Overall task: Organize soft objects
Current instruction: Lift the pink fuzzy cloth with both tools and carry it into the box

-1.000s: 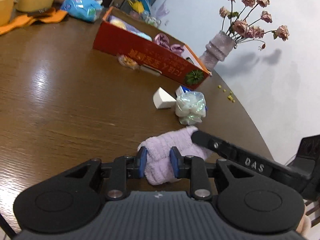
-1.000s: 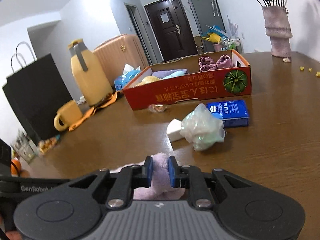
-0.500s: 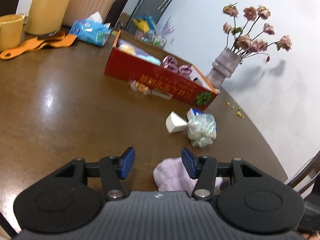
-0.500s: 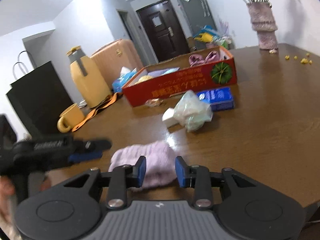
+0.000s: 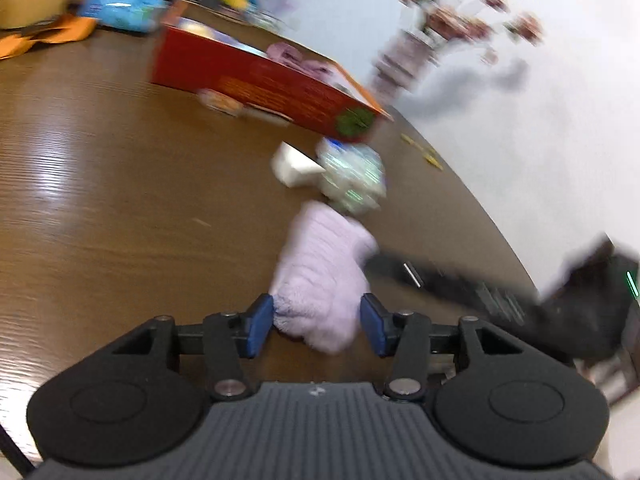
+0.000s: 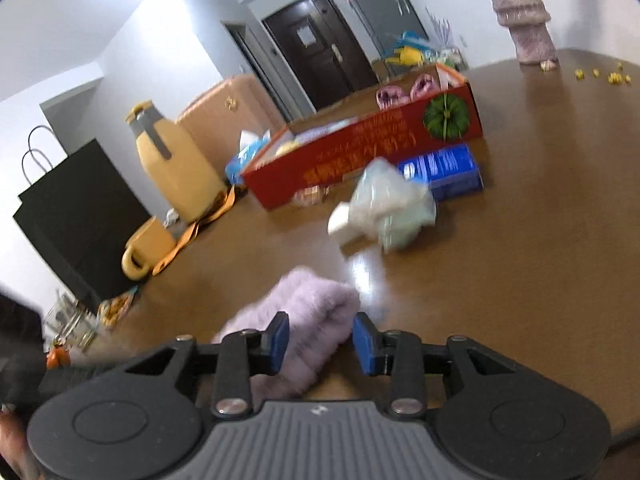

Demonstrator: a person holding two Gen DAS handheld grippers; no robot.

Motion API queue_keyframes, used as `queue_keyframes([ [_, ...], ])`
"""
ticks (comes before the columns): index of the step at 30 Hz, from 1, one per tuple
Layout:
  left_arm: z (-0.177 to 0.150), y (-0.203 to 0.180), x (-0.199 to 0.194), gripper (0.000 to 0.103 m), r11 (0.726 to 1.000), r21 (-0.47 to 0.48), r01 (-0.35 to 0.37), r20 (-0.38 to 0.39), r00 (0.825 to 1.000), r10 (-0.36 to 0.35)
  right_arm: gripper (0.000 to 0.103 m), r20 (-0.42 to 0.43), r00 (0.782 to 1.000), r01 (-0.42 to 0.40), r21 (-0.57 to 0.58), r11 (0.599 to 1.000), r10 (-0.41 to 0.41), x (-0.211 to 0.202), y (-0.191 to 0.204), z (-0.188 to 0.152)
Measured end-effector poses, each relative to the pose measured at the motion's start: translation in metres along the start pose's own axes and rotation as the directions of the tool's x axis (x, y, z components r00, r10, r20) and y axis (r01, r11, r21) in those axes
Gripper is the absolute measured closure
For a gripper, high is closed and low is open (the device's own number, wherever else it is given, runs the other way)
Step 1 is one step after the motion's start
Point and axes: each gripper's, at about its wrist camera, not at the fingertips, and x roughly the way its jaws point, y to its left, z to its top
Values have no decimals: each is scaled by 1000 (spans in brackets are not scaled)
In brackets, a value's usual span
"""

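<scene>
A fluffy lilac cloth [image 5: 320,272] lies folded on the brown table [image 5: 120,200]. My left gripper [image 5: 317,325] is open, its blue pads on either side of the cloth's near end. My right gripper [image 6: 318,340] is also open, straddling the same cloth [image 6: 304,320] from the other side; its black body [image 5: 480,292] shows blurred in the left wrist view. The red cardboard box [image 6: 360,160] holding soft items stands beyond.
A crinkly plastic bag [image 6: 392,208], a white wedge sponge [image 6: 342,226] and a blue packet [image 6: 444,170] lie between the cloth and the box. A yellow jug [image 6: 172,168], yellow mug [image 6: 146,248], black paper bag [image 6: 76,220] and a vase [image 6: 520,20] stand around the table.
Both grippers let go of the lilac cloth and opened. They then came back down around it, and the cloth now lies more lengthwise. Both views are blurred by motion.
</scene>
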Motion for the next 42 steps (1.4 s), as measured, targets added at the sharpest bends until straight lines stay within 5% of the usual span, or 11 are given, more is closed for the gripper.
queue_keyframes([
  [5,1,-4,-7,42,999,37,16,33,999,-18,66,39,999,36,-44,998,-34,0,2,16],
  [9,14,7,-11,46,999,-18,-39,112,993,41,64,-8,1000,-1,-38,999,0,-7,1,12],
  [12,21,5,-1,57,998,-29,-57,119,991,60,66,-35,999,-31,-17,999,31,-4,5,3],
  [16,21,1,9,85,999,-1,-49,82,995,49,74,-53,998,-32,21,999,33,5,4,-1],
  [22,21,7,8,96,999,-31,-41,86,995,43,91,-66,996,-59,40,997,62,10,4,2],
  [28,36,3,7,99,1000,-20,-19,111,994,21,95,-35,998,-56,-9,998,56,9,11,20],
  [36,140,-17,14,99,996,88,-33,212,977,13,96,85,993,-67,-171,983,82,21,25,119],
  [42,249,-7,65,99,990,113,-84,238,970,55,96,95,993,-44,-212,976,66,91,10,221],
])
